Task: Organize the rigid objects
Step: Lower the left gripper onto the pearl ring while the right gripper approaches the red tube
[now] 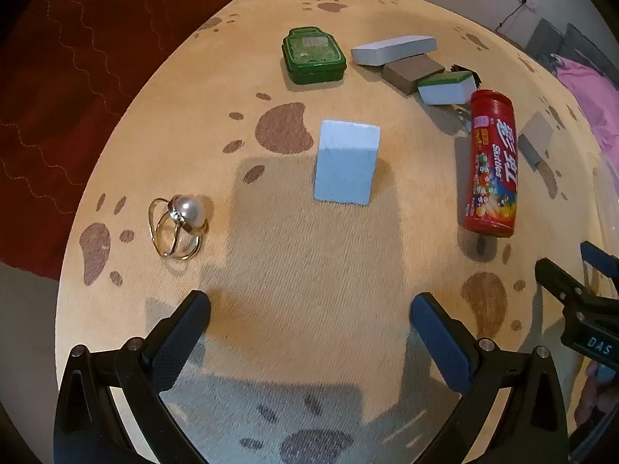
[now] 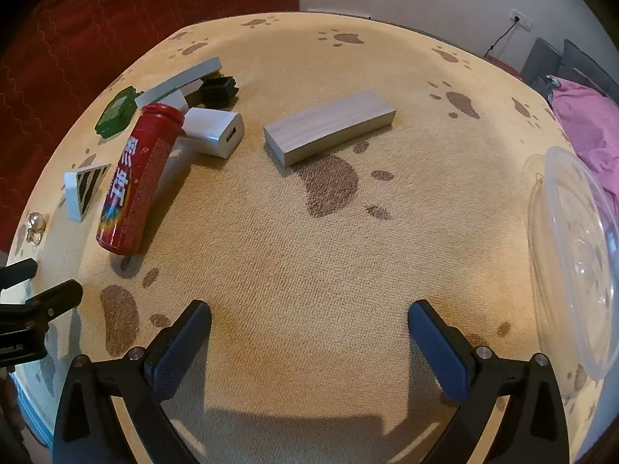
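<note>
Tan paw-print cloth (image 2: 348, 251) covers the table; red quilt (image 1: 58, 77) beyond.

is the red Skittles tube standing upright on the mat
No, the red Skittles tube lies on its side on the paw-print mat.

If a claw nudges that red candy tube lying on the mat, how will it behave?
The red candy tube lies on its side, so a sideways push would probably roll it. Its glossy wrap looks slippery. It seems rigid, and the fuzzy mat may slow any rolling.
</note>
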`<state>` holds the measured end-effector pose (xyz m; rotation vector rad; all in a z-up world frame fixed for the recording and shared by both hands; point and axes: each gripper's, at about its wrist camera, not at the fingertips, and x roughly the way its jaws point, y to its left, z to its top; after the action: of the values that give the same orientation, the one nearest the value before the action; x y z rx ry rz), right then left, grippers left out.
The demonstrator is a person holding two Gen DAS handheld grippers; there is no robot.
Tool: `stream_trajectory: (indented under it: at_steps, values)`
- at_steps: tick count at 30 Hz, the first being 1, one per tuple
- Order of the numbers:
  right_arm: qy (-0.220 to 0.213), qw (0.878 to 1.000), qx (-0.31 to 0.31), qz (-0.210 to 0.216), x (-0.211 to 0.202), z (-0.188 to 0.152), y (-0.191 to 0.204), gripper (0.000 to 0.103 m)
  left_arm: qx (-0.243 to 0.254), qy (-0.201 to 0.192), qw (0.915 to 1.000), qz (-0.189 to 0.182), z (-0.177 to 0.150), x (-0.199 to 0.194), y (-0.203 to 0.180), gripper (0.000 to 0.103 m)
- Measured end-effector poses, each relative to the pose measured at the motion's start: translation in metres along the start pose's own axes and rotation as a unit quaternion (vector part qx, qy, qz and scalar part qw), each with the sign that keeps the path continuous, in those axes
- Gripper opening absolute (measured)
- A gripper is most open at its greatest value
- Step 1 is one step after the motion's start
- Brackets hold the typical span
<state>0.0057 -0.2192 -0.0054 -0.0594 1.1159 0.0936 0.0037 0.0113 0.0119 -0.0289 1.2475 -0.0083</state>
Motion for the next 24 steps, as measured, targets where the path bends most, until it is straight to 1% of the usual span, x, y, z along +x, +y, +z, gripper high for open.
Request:
stream_trajectory:
  at_steps: [2, 5, 10, 12, 13, 14, 16, 17, 21, 22, 24]
  values:
    - [-0.005, 1.000, 0.001, 0.000, -0.001, -0.002, 0.000, 0.103, -0.006, 0.000, 1.0000, -0.002, 0.002, -0.002, 0.003, 0.103]
    - [-0.016, 1.000, 0.001, -0.001, -0.003, -0.007, 0.001, 0.103, -0.023, -0.012, 0.9996, -0.007, 0.002, -0.007, 0.011, 0.103]
    - [-0.051, 0.999, 0.004, -0.003, -0.008, -0.018, 0.002, 0.103, -0.057, -0.031, 0.9978, -0.012, 0.015, -0.015, 0.033, 0.103]
    - [-0.048, 0.999, 0.005, -0.003, -0.008, -0.016, 0.002, 0.103, -0.076, -0.039, 0.9962, -0.017, 0.021, -0.017, 0.042, 0.103]
    - [-0.046, 0.999, 0.005, -0.003, -0.008, -0.014, 0.002, 0.103, -0.085, -0.042, 0.9952, -0.021, 0.013, -0.018, 0.044, 0.103]
    - [-0.044, 0.999, 0.004, -0.004, -0.008, -0.014, 0.003, 0.103, -0.096, -0.042, 0.9942, -0.025, 0.015, -0.018, 0.050, 0.102]
    - [-0.040, 0.999, 0.003, -0.003, -0.007, -0.011, 0.002, 0.103, -0.112, -0.043, 0.9924, -0.029, 0.015, -0.014, 0.060, 0.095]
    - [-0.038, 0.999, 0.002, -0.002, -0.007, -0.011, 0.002, 0.103, -0.119, -0.043, 0.9916, -0.030, 0.015, -0.012, 0.061, 0.095]
    - [-0.027, 1.000, -0.004, 0.001, -0.007, -0.008, 0.000, 0.103, -0.134, -0.044, 0.9896, -0.028, 0.020, -0.007, 0.070, 0.095]
    - [-0.024, 1.000, -0.004, 0.001, -0.006, -0.007, 0.000, 0.103, -0.136, -0.047, 0.9892, -0.025, 0.010, -0.010, 0.072, 0.095]
    - [-0.014, 1.000, -0.006, 0.000, -0.007, -0.006, 0.000, 0.103, -0.140, -0.047, 0.9888, -0.024, 0.010, -0.007, 0.077, 0.094]
